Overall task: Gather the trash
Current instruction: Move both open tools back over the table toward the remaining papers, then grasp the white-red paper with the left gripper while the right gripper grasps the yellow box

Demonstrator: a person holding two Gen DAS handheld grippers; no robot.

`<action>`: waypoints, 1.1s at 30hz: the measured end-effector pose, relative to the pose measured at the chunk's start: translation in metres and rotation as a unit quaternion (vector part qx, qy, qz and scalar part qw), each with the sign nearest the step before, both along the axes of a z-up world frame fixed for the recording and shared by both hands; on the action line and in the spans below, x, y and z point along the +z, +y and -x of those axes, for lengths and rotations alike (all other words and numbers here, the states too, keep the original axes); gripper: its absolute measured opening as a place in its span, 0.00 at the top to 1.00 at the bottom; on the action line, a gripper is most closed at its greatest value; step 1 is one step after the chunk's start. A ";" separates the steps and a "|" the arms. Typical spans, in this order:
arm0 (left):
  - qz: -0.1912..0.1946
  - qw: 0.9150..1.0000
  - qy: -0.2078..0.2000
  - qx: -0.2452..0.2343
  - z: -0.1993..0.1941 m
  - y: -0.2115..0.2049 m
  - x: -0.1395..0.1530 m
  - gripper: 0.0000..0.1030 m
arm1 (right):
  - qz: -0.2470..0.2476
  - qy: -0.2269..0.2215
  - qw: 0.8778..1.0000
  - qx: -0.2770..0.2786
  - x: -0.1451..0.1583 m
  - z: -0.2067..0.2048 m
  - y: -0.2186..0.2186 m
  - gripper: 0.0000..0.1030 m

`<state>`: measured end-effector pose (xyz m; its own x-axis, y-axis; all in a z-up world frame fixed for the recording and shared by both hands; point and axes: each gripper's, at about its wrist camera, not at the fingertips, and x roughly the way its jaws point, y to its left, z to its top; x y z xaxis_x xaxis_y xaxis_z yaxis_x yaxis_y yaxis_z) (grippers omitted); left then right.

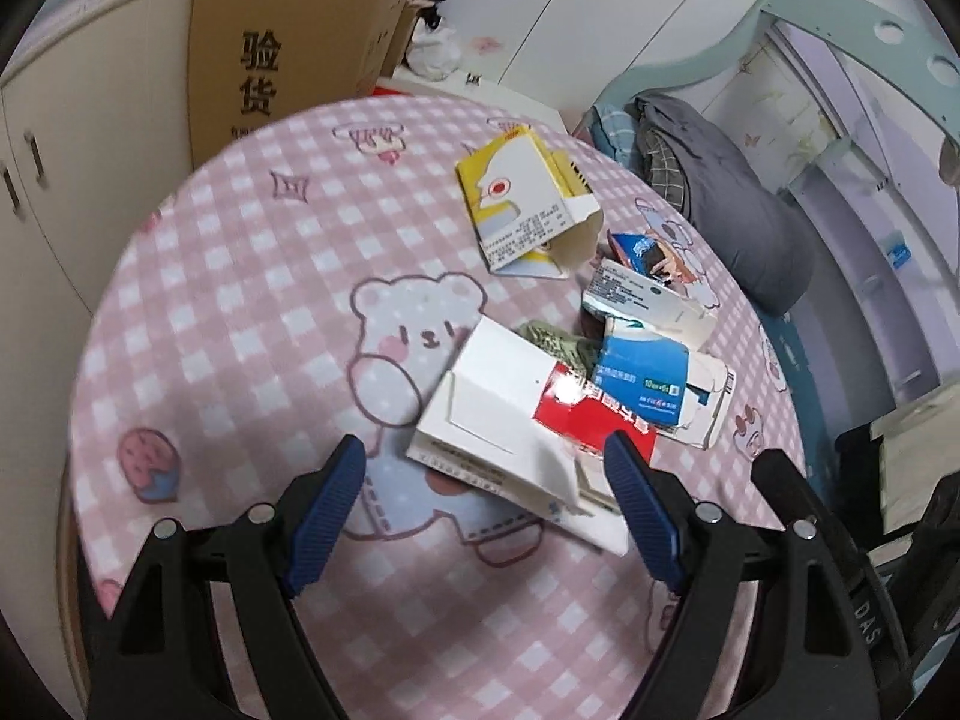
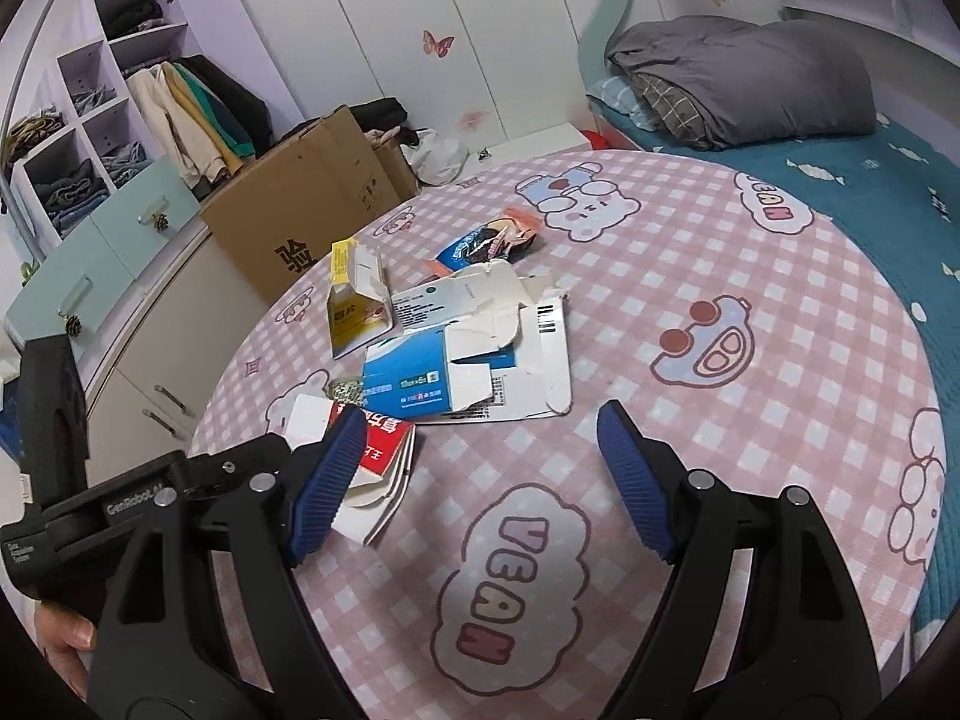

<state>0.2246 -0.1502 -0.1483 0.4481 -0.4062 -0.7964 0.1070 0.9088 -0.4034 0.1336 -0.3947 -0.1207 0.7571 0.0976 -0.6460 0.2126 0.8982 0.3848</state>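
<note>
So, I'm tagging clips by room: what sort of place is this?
Most likely a bedroom: a bed with a folded grey quilt, an open wardrobe with hanging clothes, and a round table in pink checked cloth alongside.

Pink-and-white check under scattered cartons
Tablecloth (image 2: 750, 324) pink/white gingham w/ cartoon bears; box (image 1: 516, 210) yellow & white; carton (image 2: 414, 384) blue; flattened box (image 1: 498, 414) red & white; bedspread (image 2: 888, 192) teal; gripper pads (image 1: 327, 510) blue.
</note>
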 end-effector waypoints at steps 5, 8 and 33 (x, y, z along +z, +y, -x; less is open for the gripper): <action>0.024 0.999 0.009 0.024 -0.002 -0.006 -0.005 0.32 | -0.001 0.006 1.000 -0.005 -0.004 0.000 -0.006 0.24; 0.030 0.999 0.016 0.025 -0.006 -0.008 -0.009 0.71 | 0.000 0.007 1.000 -0.008 -0.004 0.000 -0.008 0.24; 0.076 0.996 -0.002 0.055 -0.014 0.055 0.000 0.45 | 0.002 0.008 1.000 0.011 -0.002 -0.023 0.009 0.24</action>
